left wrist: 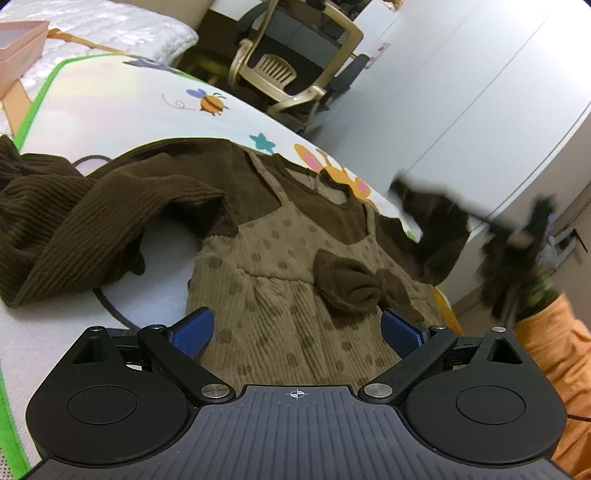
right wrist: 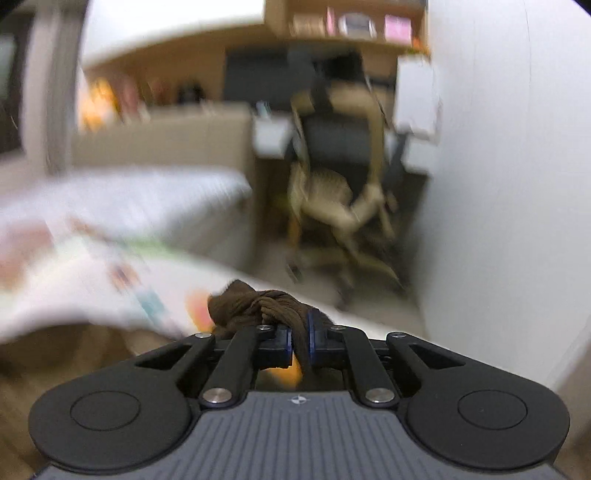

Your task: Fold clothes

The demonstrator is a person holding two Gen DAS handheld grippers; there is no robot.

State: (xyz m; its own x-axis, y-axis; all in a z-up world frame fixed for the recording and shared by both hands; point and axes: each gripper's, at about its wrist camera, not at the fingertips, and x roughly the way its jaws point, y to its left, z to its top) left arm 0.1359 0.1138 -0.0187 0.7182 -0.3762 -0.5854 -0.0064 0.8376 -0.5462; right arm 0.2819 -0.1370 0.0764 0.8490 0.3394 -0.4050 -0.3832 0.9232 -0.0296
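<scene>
A child's dress (left wrist: 280, 288) lies face up on the printed mat (left wrist: 129, 107): tan dotted corduroy pinafore over a dark brown ribbed top, with a brown bow (left wrist: 354, 284) at the chest. One long brown sleeve (left wrist: 85, 221) is thrown out to the left. My left gripper (left wrist: 297, 328) hovers open over the skirt, its blue pads wide apart with nothing pressed. In the right wrist view my right gripper (right wrist: 301, 334) is shut on a bunched piece of the brown sleeve (right wrist: 251, 302), lifted off the mat. That side shows only as a dark blur in the left wrist view.
A beige office chair (left wrist: 295, 70) stands beyond the mat, beside a white wall (left wrist: 480, 92). A pink box (left wrist: 18, 48) sits on a white quilted bed (left wrist: 110, 26) at the far left. A dark cable (left wrist: 110, 306) runs under the dress. An orange sleeve (left wrist: 554, 354) is at the right.
</scene>
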